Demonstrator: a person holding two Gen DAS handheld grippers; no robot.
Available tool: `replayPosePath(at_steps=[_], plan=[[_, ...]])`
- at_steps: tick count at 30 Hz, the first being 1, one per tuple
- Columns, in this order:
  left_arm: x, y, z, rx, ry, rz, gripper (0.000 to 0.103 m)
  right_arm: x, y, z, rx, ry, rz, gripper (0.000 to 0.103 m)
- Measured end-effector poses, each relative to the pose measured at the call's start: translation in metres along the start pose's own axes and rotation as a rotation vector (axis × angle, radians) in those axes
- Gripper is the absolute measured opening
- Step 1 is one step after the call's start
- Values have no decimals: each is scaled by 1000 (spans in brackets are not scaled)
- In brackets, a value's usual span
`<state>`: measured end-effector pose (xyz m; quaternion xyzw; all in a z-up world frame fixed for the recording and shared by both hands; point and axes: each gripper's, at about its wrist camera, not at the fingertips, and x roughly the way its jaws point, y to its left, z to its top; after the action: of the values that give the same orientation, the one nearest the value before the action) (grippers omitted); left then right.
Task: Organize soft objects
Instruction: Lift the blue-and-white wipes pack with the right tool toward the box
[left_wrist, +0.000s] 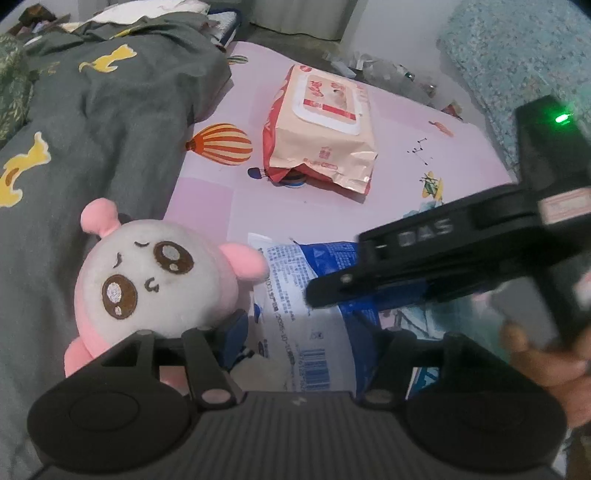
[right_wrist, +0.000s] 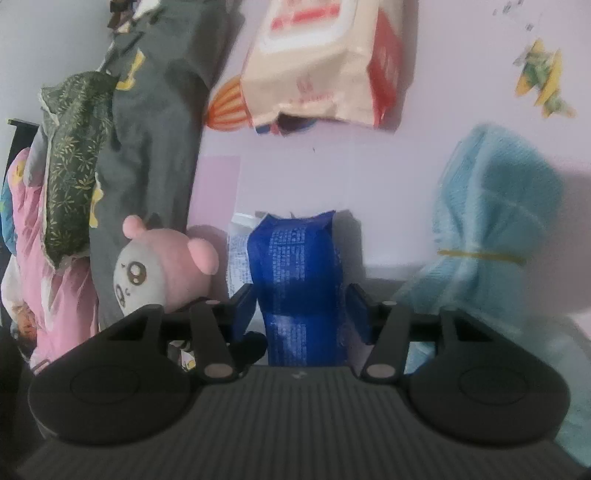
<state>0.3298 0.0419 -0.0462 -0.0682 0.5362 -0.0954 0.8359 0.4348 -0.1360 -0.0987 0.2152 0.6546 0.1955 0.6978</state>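
Blue-white pack (right_wrist: 301, 280) on bed (left_wrist: 399, 147) beside plush (left_wrist: 147, 280); right gripper (right_wrist: 301, 306) fingers half-open, straddling, not pinching; left gripper (left_wrist: 314, 332) half-open, empty.

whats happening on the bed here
A person is tidying soft things on a pink sheet, with a hand-held gripper in each hand. Both are working on the blue and white tissue pack. The right hand-held gripper straddles it, its blue pads either side with small gaps, so not clamped. The left hand-held gripper hovers over the same pack, open. A pink plush toy lies beside it against the grey blanket, and a wet wipes pack sits further back.
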Motion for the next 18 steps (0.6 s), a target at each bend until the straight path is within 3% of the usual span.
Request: replayPosePath(at_steps=[2, 7, 13, 18], plan=[[-3, 5, -3, -10, 1, -12, 61, 7, 1, 3, 3, 4, 25, 61], [-10, 10, -8, -14, 2, -46, 60, 1, 4, 2, -48, -22, 17, 43], [-9, -7, -1, -10, 12, -144, 61, -18, -16, 3, -20, -71, -10, 39], [15, -26, 6, 19, 80, -78, 62, -22, -25, 5, 3, -73, -7, 39]])
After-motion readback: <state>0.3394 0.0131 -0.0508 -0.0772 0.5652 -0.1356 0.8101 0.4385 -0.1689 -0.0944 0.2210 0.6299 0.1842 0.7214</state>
